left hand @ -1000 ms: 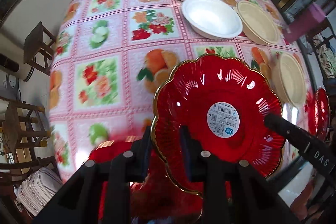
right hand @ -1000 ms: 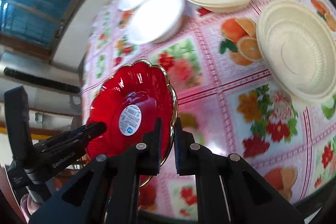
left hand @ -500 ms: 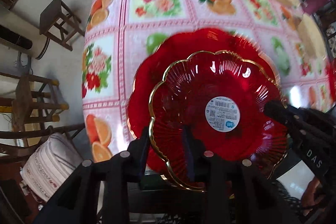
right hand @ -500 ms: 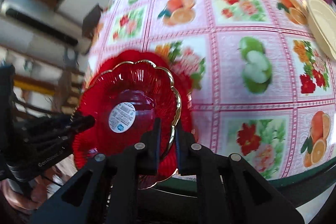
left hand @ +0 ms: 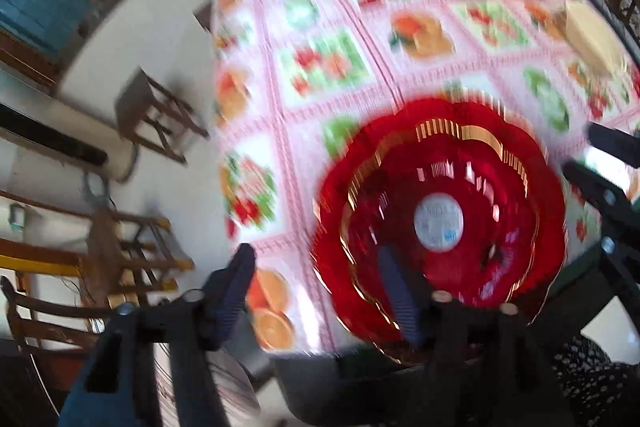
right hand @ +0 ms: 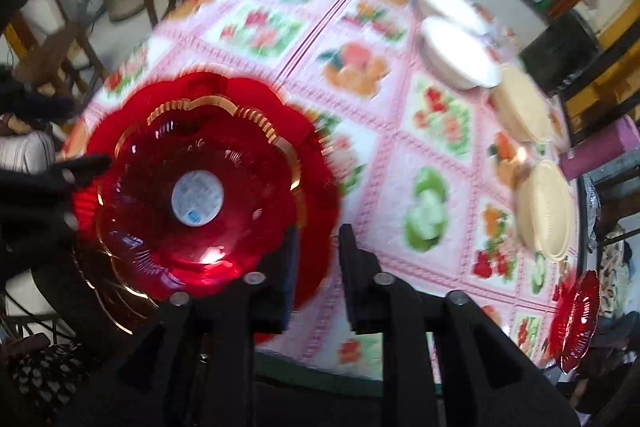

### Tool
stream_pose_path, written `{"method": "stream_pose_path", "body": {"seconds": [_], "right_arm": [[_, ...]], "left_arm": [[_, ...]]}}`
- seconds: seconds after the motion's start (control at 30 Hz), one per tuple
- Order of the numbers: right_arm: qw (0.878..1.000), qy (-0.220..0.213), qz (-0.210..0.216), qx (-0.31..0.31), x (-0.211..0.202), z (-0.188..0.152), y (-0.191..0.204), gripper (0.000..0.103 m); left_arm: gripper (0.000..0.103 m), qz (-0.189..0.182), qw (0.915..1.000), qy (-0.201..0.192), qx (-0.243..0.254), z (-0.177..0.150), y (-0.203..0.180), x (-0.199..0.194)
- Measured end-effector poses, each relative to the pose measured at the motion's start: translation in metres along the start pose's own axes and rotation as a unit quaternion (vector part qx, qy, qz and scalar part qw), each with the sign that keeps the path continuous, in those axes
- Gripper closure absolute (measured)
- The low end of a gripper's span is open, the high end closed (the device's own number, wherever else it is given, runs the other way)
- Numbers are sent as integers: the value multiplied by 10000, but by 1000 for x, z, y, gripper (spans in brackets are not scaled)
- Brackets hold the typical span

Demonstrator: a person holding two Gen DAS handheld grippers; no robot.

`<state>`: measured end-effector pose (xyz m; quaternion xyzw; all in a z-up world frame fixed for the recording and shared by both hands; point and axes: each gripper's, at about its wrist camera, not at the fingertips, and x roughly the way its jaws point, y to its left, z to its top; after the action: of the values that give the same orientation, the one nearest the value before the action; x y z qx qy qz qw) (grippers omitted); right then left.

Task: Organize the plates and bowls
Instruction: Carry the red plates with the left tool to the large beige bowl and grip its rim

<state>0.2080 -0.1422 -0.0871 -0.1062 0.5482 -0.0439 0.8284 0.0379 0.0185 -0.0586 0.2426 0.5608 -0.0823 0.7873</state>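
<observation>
**Red plates stacked, pale dishes still scattered**

Your left gripper (left hand: pixel 312 269) and right gripper (right hand: pixel 318 253) have just been opening; their fingers stand spread, pinching nothing. The red plate (right hand: pixel 198 193) sits nested on another at the counter (right hand: pixel 436 163) edge. White bowls (right hand: pixel 458 53), cream plates (right hand: pixel 546 209) and one more red plate (right hand: pixel 576 319) remain unsorted.

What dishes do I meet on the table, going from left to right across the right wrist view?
Stacked red plates → white bowl → cream plate → red plate at the table's edge.
</observation>
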Motion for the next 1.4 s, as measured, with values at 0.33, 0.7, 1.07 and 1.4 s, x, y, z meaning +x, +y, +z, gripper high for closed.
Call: {"method": "stream_pose_path", "body": {"seconds": [0.33,0.7,1.07,1.4], "right_arm": [[9587,-379,485,2777,-25,-151,-160,45],[9044,-167,485,4237,-17,-207,-313,45],[9000,259,848,4269,32,-193,-369,45],[8975,656,1024,4240,71,-184,-382,45]], "left_arm": [[10,-1118,9872,-1083,-346,88,-54,-58],[10,-1490,9886,-180,108,181,-218,-22],[10,-1021,9943,307,-14,238,-292,23],[15,-915,9947,408,211,245,-321,44]]}}
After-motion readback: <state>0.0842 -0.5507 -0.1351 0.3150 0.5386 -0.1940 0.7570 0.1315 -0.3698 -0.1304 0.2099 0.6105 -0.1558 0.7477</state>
